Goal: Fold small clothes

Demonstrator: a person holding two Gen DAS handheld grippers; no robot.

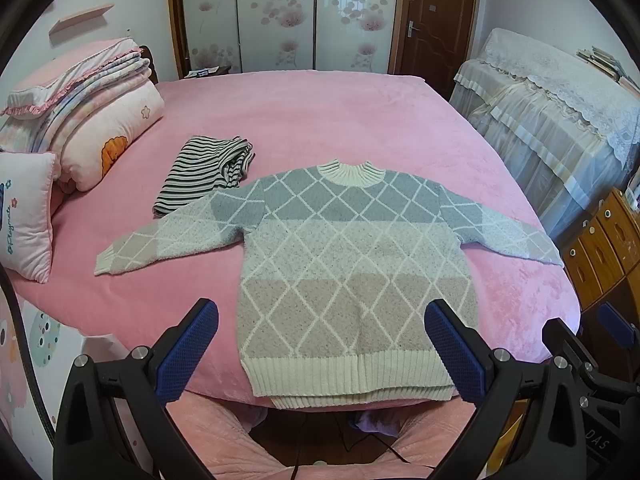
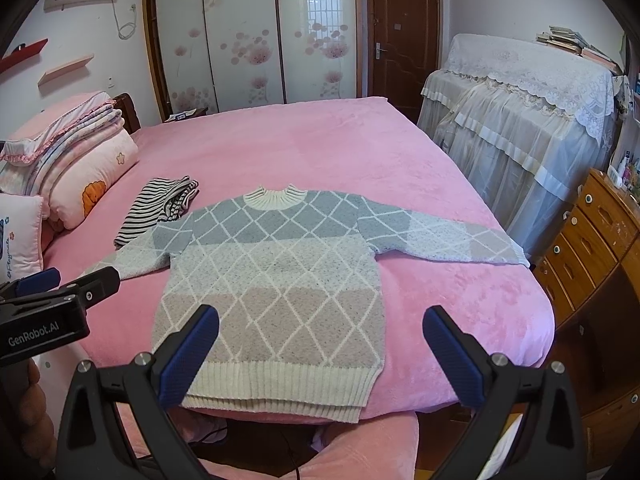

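Note:
A small knit sweater (image 1: 348,256) (image 2: 276,276) with a white diamond pattern lies flat on the pink bed, front up. It has grey, pale and beige bands, both sleeves spread out, and its cream hem at the near edge. My left gripper (image 1: 322,344) hovers open above the hem, holding nothing. My right gripper (image 2: 320,352) is also open and empty, above the hem's right part. The left gripper's body (image 2: 60,300) shows at the left edge of the right wrist view. A folded black-and-white striped garment (image 1: 204,172) (image 2: 156,208) lies beyond the left sleeve.
Stacked quilts and pillows (image 1: 80,120) fill the bed's left side. A lace-covered piece of furniture (image 2: 520,112) and a wooden drawer chest (image 2: 592,248) stand to the right. A pink-clad person's knees (image 1: 224,440) are just below the bed edge. Wardrobe doors (image 2: 248,32) stand behind.

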